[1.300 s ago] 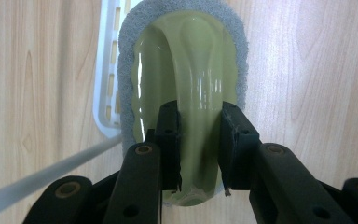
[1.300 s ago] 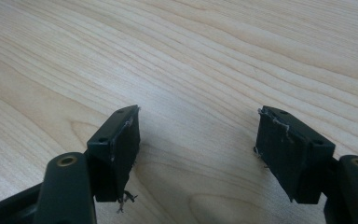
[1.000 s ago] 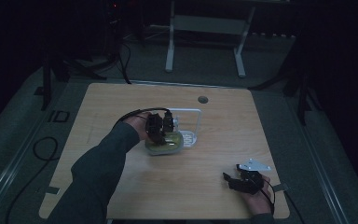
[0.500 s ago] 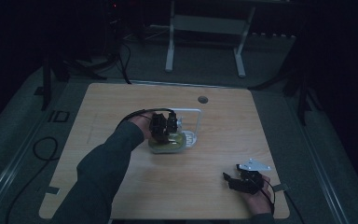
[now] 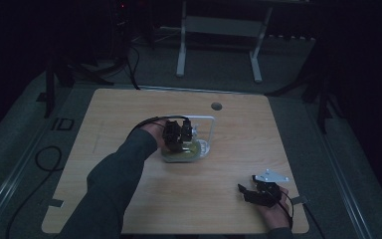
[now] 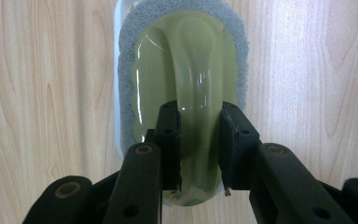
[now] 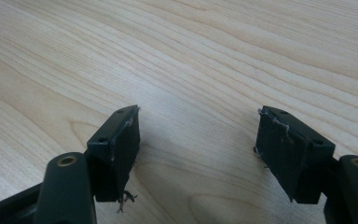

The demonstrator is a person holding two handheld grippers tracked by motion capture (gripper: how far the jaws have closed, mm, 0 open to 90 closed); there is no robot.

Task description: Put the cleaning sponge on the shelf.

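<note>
In the high view the person's left forearm reaches from about seven o'clock toward the middle of the worktop (image 5: 129, 109), sleeve dark, the wrist bent so the left gripper (image 5: 179, 137) points down onto a scrub brush (image 5: 181, 153). The right gripper (image 5: 259, 193) lies low near the worktop's five o'clock corner, cradled in the hand, well apart from the brush.

In the left gripper view the jaws are closed on the brush's handle (image 6: 199, 116), one pad on each flank of it. The handle is a glossy, translucent olive-green arch, smooth and rounded, catching highlights; beneath it sits a grey, coarse, felt-like scouring pad (image 6: 233, 28) with an oval outline, and a white edge shows along its nine o'clock side. In that view the brush's long axis runs from six to twelve o'clock, straight away from the jaws.

In the right gripper view the jaws stand wide apart over bare pale wood grain, gripping nothing; their black pads are frayed at the edges.
</note>
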